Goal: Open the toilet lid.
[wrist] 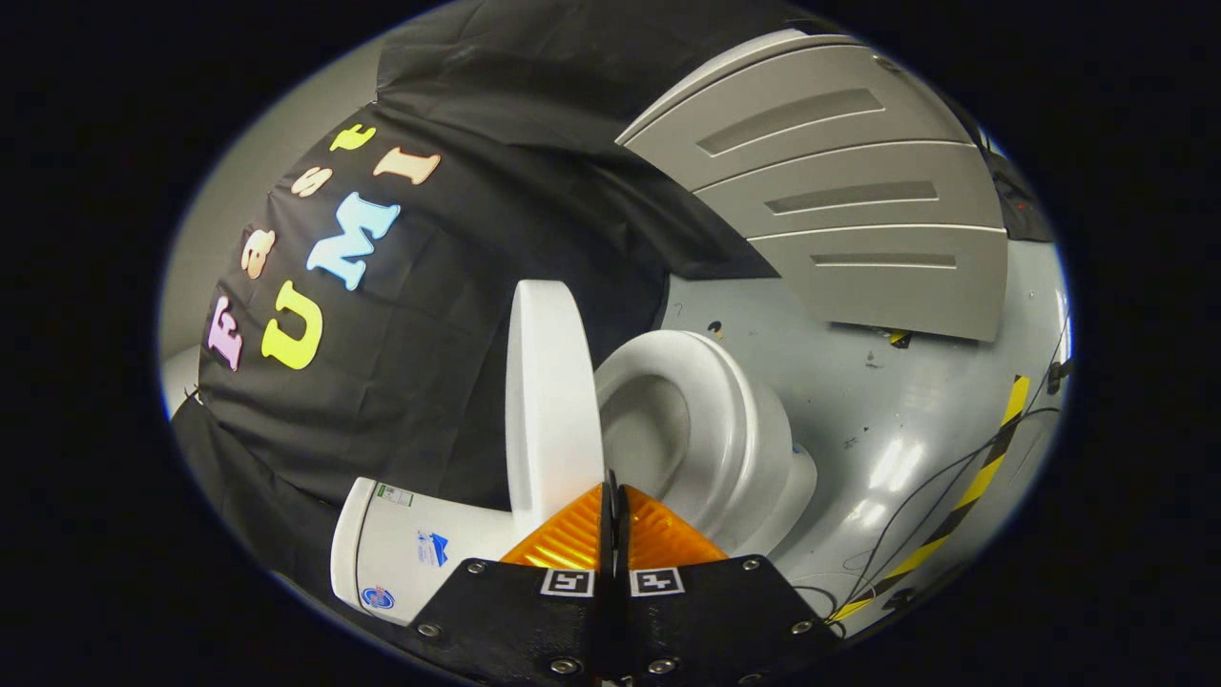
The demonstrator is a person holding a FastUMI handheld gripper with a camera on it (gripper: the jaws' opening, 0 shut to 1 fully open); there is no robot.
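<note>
Gripper view shows the gripper (pixel 612 496) with its two fingers pressed together, holding nothing. The toilet lid (pixel 551 401) stands lifted away from the seat (pixel 711 420), just ahead of the fingertips. I think the lid looks about fully open. A good way now is a soft push until it rests back near the tank (pixel 401 549), no slamming.

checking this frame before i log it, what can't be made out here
- Toilet lid: raised off the seat, but the claw covers its near end, so any contact between the closed fingers and it is hidden.
- Toilet bowl: its inside is turned out of sight.
- Tank: stickers too small to make out; its near end is hidden by the claw body.
- Floor cables: their ends are cut off.
</note>
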